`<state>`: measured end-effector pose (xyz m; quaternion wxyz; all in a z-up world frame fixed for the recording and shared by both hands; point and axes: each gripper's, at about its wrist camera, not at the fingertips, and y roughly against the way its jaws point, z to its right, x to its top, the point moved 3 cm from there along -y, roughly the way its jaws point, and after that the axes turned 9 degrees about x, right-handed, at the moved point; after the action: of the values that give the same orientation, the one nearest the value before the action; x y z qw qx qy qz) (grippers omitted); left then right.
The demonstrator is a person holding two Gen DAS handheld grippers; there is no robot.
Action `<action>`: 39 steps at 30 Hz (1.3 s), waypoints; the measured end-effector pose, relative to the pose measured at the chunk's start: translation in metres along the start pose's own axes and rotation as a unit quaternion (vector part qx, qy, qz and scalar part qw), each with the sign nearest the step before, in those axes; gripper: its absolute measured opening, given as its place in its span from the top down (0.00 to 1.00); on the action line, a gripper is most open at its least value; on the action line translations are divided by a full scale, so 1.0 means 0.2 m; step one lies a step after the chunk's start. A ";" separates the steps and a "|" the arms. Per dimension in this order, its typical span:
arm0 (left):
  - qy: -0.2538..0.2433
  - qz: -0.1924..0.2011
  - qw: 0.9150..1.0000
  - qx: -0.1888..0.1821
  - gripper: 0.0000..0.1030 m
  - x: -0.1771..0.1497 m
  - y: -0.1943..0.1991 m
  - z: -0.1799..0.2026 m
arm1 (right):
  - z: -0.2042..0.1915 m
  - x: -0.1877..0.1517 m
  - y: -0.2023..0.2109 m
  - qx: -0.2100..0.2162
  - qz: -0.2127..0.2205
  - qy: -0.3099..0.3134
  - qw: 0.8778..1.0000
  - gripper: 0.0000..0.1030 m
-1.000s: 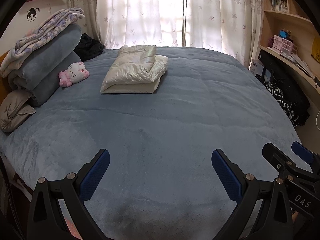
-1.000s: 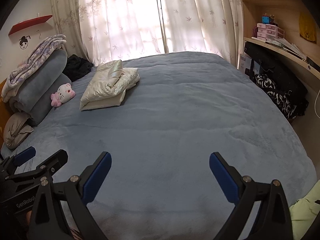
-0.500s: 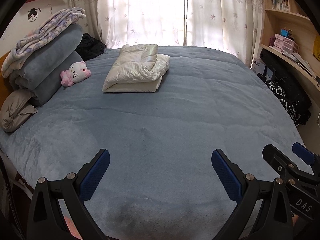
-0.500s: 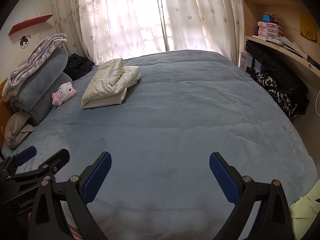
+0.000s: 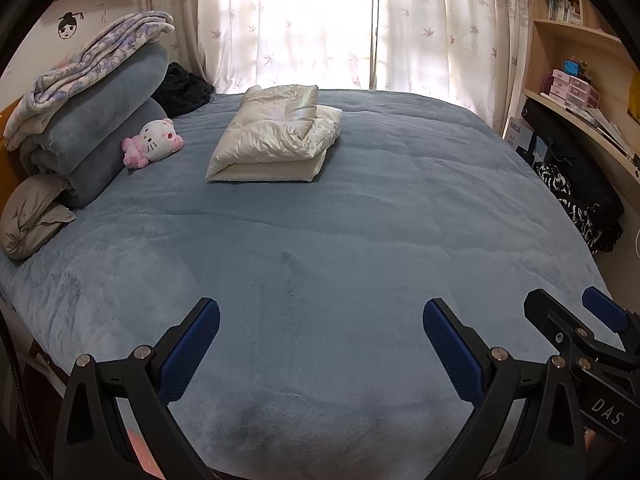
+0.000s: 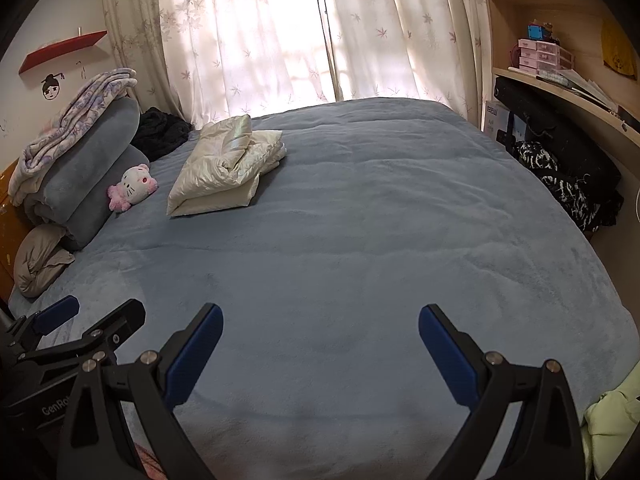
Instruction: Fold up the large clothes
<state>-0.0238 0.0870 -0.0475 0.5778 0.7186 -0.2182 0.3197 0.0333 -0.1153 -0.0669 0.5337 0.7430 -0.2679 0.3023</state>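
Observation:
A cream puffy jacket (image 5: 276, 136) lies folded in a neat stack on the far half of the blue-grey bed (image 5: 360, 240); it also shows in the right wrist view (image 6: 226, 168). My left gripper (image 5: 320, 312) is open and empty over the near edge of the bed, far from the jacket. My right gripper (image 6: 320, 316) is open and empty, beside the left one. A pale green garment (image 6: 612, 420) shows at the lower right edge of the right wrist view, partly cut off.
Rolled grey blankets with a floral quilt (image 5: 92, 120) are stacked at the left, with a pink and white plush (image 5: 152, 142) and a beige pillow (image 5: 32, 216). Dark clothes (image 5: 184, 88) lie by the curtains. Shelves and a black bag (image 5: 576, 176) stand at the right.
Both grippers have drifted slightly back and up from the bed, so the jacket sits a little lower in view. Both stay open and empty.

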 end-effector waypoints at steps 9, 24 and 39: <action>0.000 -0.003 1.000 0.004 0.02 -0.01 0.01 0.01 | 0.00 -0.01 -0.01 0.003 -0.002 -0.002 1.000 0.04; -0.002 -0.007 1.000 0.006 0.03 -0.02 0.00 0.02 | -0.01 -0.02 -0.03 0.005 -0.006 -0.006 1.000 0.04; -0.005 -0.011 1.000 0.006 0.03 -0.03 0.00 0.01 | 0.00 -0.02 -0.03 0.005 -0.005 -0.006 1.000 0.04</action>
<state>-0.0269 0.0854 -0.0517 0.5760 0.7257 -0.2115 0.3112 0.0341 -0.1129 -0.0738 0.5300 0.7489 -0.2654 0.2964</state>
